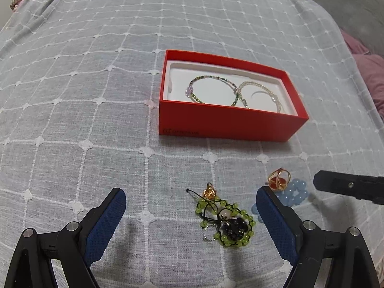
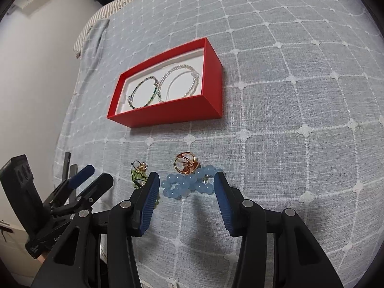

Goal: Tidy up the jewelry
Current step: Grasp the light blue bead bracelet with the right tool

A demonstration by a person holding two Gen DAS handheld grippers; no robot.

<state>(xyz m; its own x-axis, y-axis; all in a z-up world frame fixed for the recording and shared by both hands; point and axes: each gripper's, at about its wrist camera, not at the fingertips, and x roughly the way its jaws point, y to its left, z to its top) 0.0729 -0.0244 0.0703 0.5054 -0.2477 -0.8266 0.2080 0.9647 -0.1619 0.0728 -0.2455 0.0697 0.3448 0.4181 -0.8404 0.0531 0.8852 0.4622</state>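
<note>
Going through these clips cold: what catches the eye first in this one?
The red box stands out on the pale grey quilted cover, with two beaded bracelets lying on its white liner. Nearer the cameras, loose pieces wait: a green beaded charm between the open left tongs, and blue beads touching a gold ring, ahead of the open right tongs.

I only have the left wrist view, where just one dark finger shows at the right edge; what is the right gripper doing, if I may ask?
Observer: The right gripper is open, its pads on either side of the blue bead bracelet, not pressing it.
Operator: Thank you. How does that bracelet lie?
Observer: It lies bunched in a doubled loop on the bedspread, spanning nearly from one pad to the other.
</note>
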